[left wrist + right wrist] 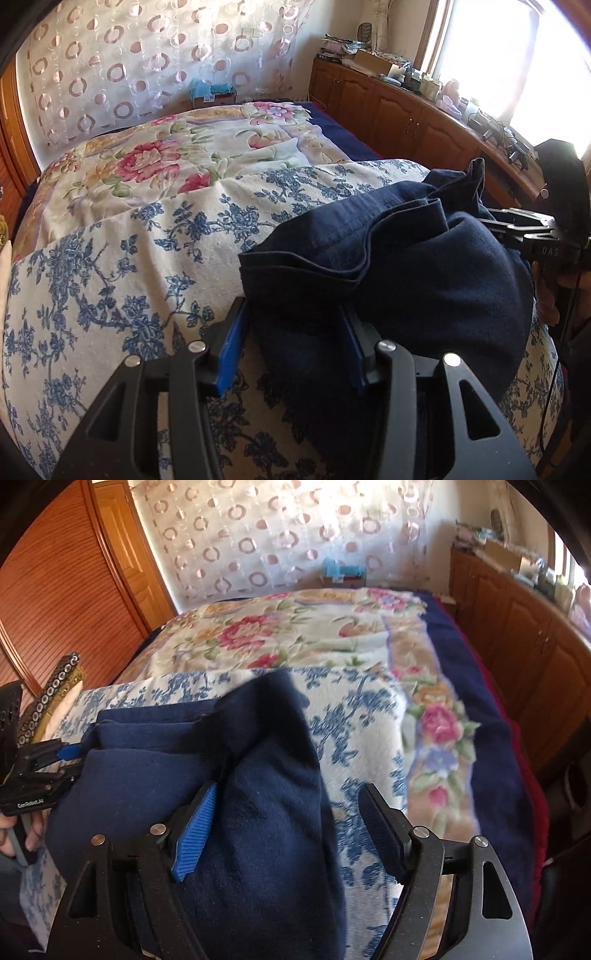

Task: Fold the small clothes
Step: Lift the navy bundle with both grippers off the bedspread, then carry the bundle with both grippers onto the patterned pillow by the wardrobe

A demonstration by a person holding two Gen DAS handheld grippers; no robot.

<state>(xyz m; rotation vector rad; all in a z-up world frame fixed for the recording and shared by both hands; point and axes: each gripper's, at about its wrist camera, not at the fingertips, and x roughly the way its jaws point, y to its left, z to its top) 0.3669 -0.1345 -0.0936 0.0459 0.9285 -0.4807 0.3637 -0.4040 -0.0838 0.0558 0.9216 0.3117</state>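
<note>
Navy garment (388, 258), soft knit, folded in thick layers with stacked hems showing, lying on blue-flowered towel (122, 266) atop bed. Left gripper (291, 343) part-open, fabric between blue pads, grip uncertain. Right gripper (284, 830) wide, cloth between jaws but clear of the right pad.

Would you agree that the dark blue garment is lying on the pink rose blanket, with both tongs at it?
Not quite: the dark blue garment lies on the blue-and-white flowered cover, as the left wrist view shows; the pink rose blanket is farther up the bed. Both tongs are at it.
</note>
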